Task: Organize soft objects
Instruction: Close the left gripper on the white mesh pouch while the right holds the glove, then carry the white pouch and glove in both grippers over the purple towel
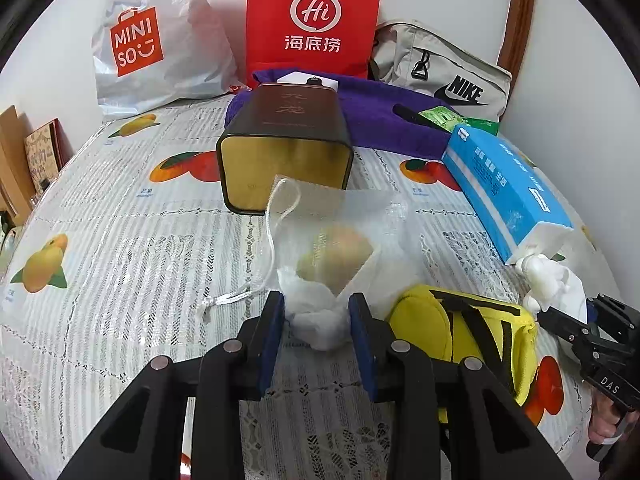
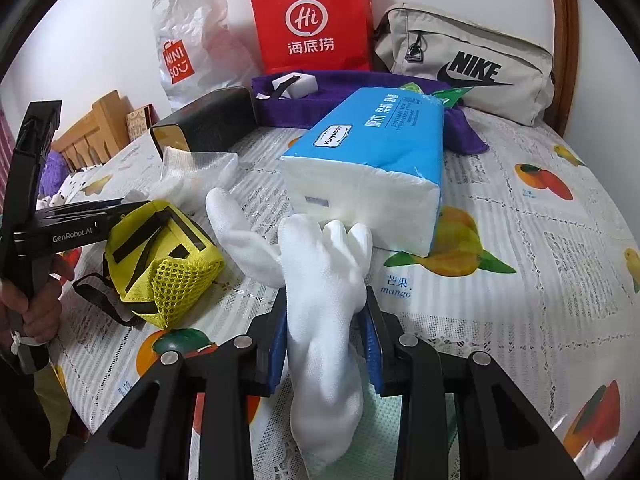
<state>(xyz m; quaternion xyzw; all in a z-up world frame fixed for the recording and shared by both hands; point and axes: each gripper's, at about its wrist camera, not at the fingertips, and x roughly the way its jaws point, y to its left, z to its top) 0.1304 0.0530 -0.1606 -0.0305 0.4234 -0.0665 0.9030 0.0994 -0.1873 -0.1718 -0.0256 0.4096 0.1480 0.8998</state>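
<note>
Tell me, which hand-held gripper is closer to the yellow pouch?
Left. The left hand-held gripper sits right beside the yellow pouch; the right hand-held gripper is farther, around the white glove.

Both cameras ride low behind their own jaws, angled down across a fruit-print tablecloth (image 1: 120, 216) toward a white wall. The left view sits close over a mesh pouch (image 1: 340, 236) straight ahead, a tin (image 1: 284, 140) just beyond. The right view sits close over a white glove (image 2: 324, 280), a tissue pack (image 2: 376, 152) ahead. Both share the yellow bag (image 1: 460, 320), red bag (image 2: 312, 24) and Nike bag (image 2: 472, 64); each catches the other gripper at its edge.
</note>
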